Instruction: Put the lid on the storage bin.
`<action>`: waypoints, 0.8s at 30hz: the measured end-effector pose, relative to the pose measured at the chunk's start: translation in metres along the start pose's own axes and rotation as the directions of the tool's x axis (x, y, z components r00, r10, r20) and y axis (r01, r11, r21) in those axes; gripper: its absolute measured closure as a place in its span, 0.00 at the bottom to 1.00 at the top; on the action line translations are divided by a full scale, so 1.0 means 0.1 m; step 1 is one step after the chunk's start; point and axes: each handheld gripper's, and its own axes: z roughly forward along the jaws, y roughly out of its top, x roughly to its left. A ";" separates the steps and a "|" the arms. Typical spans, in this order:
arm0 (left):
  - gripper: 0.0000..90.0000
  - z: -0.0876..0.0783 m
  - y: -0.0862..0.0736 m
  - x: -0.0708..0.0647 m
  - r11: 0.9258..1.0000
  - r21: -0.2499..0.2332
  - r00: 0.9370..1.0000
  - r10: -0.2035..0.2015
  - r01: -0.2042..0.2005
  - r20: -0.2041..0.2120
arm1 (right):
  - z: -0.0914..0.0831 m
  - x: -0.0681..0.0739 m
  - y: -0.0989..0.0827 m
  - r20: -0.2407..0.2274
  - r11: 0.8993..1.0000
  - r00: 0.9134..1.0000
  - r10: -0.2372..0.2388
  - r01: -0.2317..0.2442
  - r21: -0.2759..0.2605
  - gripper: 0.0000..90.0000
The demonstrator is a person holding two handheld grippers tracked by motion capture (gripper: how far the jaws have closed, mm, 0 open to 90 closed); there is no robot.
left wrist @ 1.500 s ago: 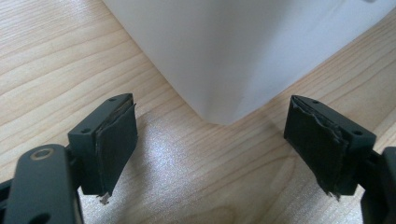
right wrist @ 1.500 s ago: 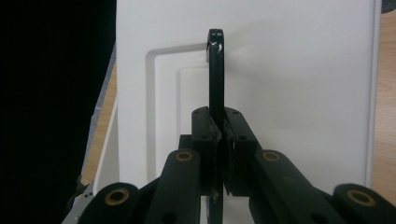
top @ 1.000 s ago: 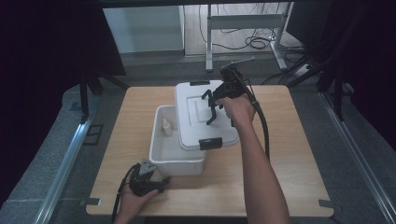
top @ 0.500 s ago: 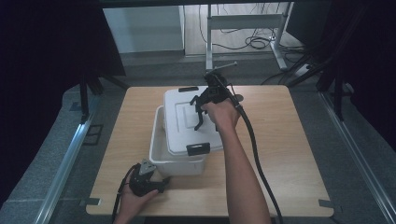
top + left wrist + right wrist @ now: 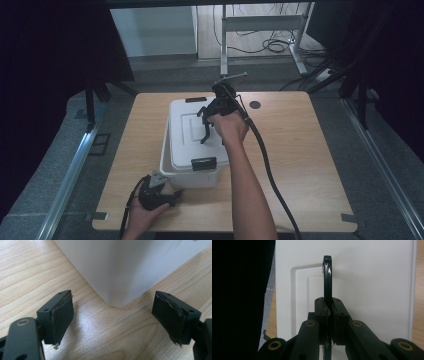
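A white lid (image 5: 187, 135) lies over a white plastic box (image 5: 190, 179) in the middle of the wooden table (image 5: 300, 150). My right gripper (image 5: 205, 129) is shut on the lid's upright black handle (image 5: 327, 277); the right gripper view looks straight down on it, with the right gripper (image 5: 329, 305) pinching the thin handle above the lid (image 5: 367, 290). Whether the lid rests fully on the box I cannot tell. My left gripper (image 5: 170, 196) lies on the table at the box's near left corner. There the left gripper (image 5: 113, 312) stands open and empty, facing the box corner (image 5: 117, 270).
Black latches sit at the lid's near edge (image 5: 203, 163) and far edge (image 5: 196, 99). A round cable hole (image 5: 255, 105) marks the table beyond the right hand. The right gripper's cable (image 5: 270, 175) trails across the table to the near edge. Dark curtains flank both sides.
The right hand has carried the lid leftward and nearer, from beside the box's far right to over its opening, hiding the inside. The left gripper has stayed put.
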 end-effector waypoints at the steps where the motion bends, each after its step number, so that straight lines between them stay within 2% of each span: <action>1: 0.19 0.00 0.00 0.00 1.000 0.000 1.000 0.000 0.000 0.000 | 0.01 0.01 0.00 0.002 1.000 1.000 0.000 0.000 0.001 0.95; 9: 0.19 0.00 0.00 0.00 1.000 0.000 1.000 0.000 0.000 -0.001 | 0.07 0.05 -0.01 -0.007 1.000 1.000 0.020 -0.020 0.011 0.95; 16: 0.19 0.00 0.00 0.00 1.000 -0.001 1.000 -0.002 0.002 0.001 | 0.12 0.17 -0.07 -0.013 0.999 0.999 0.037 -0.037 0.021 0.95; 24: 0.19 0.00 0.00 -0.01 1.000 -0.006 1.000 -0.011 0.011 0.001 | 0.19 0.21 -0.13 0.000 0.999 0.999 0.047 -0.047 0.026 0.95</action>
